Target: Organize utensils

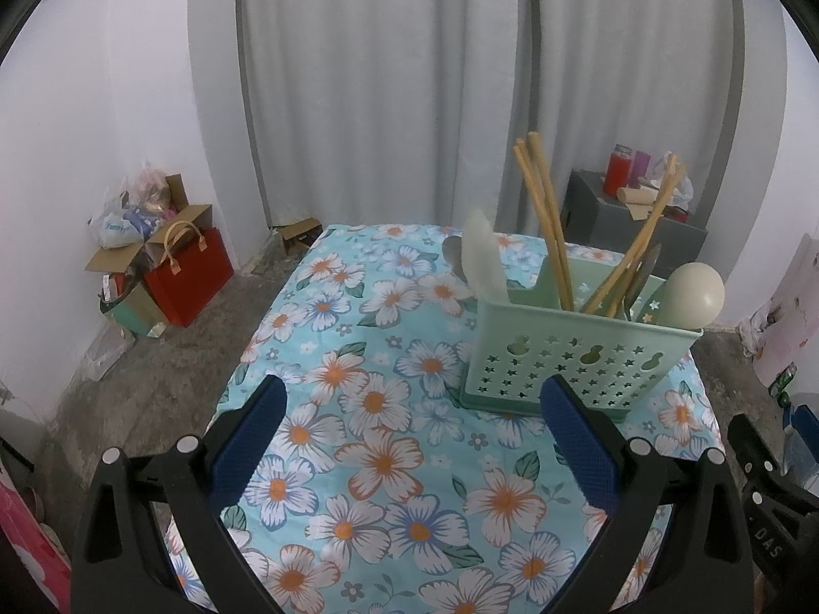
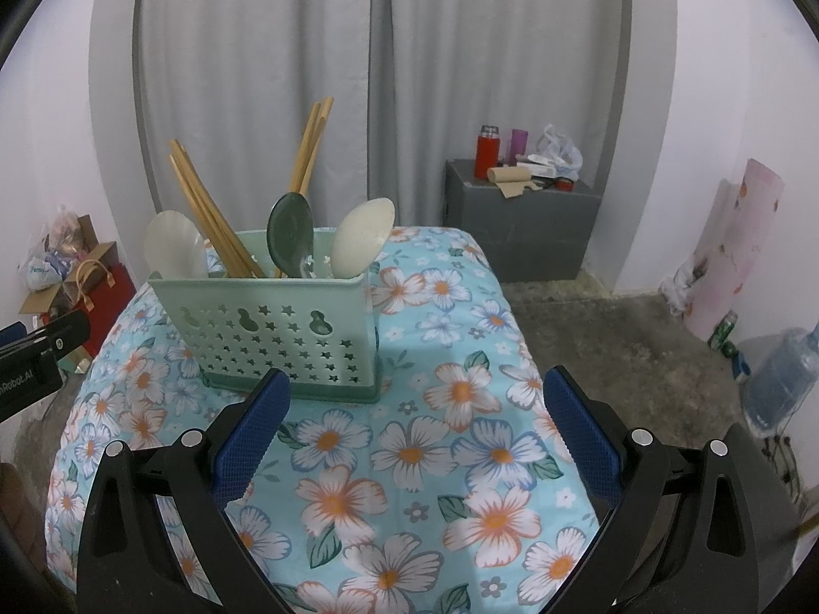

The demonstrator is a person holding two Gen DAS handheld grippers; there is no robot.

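Ahead of my left tongs [image 1: 409,399], a little to their right, the green caddy [image 1: 578,353] is standing upright on the floral tabletop [image 1: 384,460], its perforated front wall facing me and just beyond the right blue pad [image 1: 578,440]. From my right tongs [image 2: 417,394] the same caddy [image 2: 271,327] is sitting ahead and to the left, just past the left pad [image 2: 251,435]. Both tongs are hanging spread wide, gripping nothing. Inside the caddy the utensils are standing on end, long axes near vertical: wooden chopsticks [image 2: 205,210] are leaning left, a second pair [image 2: 307,148] leaning right, and a white spoon [image 2: 171,250], a dark green spoon [image 2: 292,235] and a cream spoon [image 2: 361,240] are pointing bowls upward.
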